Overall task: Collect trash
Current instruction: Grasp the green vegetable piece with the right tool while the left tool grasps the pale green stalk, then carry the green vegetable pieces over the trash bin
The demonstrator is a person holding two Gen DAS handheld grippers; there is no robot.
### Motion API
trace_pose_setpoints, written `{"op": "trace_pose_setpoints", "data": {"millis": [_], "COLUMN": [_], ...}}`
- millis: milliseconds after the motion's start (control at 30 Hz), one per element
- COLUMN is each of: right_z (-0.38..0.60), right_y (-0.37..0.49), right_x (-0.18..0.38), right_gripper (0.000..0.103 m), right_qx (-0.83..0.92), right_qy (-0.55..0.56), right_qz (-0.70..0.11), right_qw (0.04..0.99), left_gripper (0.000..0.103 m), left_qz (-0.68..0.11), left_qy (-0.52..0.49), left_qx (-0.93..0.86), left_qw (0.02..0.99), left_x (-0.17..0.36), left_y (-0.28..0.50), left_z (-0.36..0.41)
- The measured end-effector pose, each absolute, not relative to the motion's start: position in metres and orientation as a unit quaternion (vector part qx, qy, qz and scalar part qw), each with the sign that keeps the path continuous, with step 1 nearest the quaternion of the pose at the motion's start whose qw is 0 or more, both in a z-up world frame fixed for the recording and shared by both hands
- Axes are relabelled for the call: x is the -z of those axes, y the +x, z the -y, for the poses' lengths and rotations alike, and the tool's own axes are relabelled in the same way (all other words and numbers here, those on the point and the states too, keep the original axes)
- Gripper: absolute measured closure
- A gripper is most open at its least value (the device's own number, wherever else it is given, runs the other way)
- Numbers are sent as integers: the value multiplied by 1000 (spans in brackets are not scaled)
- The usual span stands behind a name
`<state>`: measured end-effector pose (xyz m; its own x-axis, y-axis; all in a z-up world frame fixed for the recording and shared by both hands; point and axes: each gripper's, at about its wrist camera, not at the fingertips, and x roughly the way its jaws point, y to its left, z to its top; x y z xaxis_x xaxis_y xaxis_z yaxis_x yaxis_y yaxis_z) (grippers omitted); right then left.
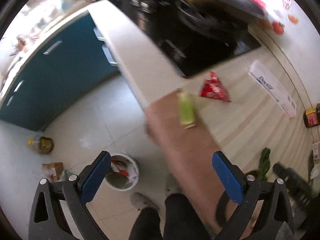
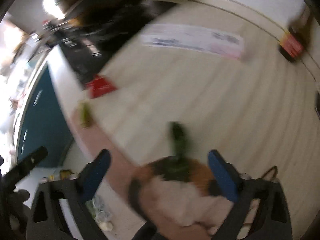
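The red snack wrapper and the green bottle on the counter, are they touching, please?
Apart. The left wrist view shows bare counter between the red snack wrapper and the green bottle.

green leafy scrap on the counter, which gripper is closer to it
Right. The right gripper has the green leafy scrap just ahead between its open fingers; the left gripper hangs off to its side.

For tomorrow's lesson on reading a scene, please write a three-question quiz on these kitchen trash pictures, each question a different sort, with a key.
1. True or false: the left tool is shut on the red wrapper.
2. Where is the white bin? A) on the counter B) on the floor C) on the stove
3. Fill in: the green bottle lies on the ____ board.

Key: 1 false, both tools are open and empty; 2 B; 3 brown.
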<state>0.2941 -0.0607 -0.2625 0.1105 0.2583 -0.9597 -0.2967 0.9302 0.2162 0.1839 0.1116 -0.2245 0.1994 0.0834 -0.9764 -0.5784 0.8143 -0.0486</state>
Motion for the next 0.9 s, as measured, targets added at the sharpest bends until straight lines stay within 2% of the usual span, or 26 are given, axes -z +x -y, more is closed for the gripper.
{"op": "trace_pose_setpoints", "data": {"millis": [67,133,200,233,300,333,400,433,467,500,533,600,667,700,833,900], "right_z": [74,81,84,83,74,71,68,69,69,70,71,74,74,75,72,71], "right_y": [307,311,314,312,308,307,305,305,304,304,304,304,304,303,305,304], "right_x": [284,303,319,316,306,301,292,288,283,281,279,274,272,271,268,261], "right_gripper": [20,31,38,51,70,77,77,77,77,77,77,77,77,77,76,76], "right_qx": [-179,-177,-175,-176,-181,-179,-185,-187,-189,-191,-192,-195,-198,-199,-205,-212], "right_qy": [-2,14,9,6,-32,-41,-60,-66,-70,-71,-70,-69,-73,-74,-77,-88], "right_qz": [-658,-674,-681,-670,-661,-650,-639,-636,-633,-632,-633,-634,-633,-633,-632,-628], "right_qw": [731,717,711,721,728,737,744,746,747,748,747,745,744,744,744,744], "left_gripper": [0,0,0,0,3,4,8,18,23,33,50,65,75,86,97,98], "left_qz": [-606,-622,-633,-640,-646,-649,-654,-655,-657,-659,-660,-656,-655,-653,-650,-649], "left_qy": [-198,-183,-175,-173,-172,-169,-174,-176,-179,-182,-185,-189,-184,-182,-183,-177], "left_qx": [-217,-217,-217,-215,-211,-210,-205,-204,-201,-199,-195,-188,-183,-181,-176,-179], "left_qw": [739,730,722,717,713,711,707,706,704,703,701,706,710,713,716,718], "left_x": [240,254,264,270,276,279,283,285,286,288,290,291,290,288,286,286], "left_y": [207,226,236,240,245,247,248,249,250,250,251,253,256,255,248,244], "left_z": [-108,-104,-105,-105,-104,-103,-101,-100,-99,-97,-96,-95,-92,-90,-87,-84]}}
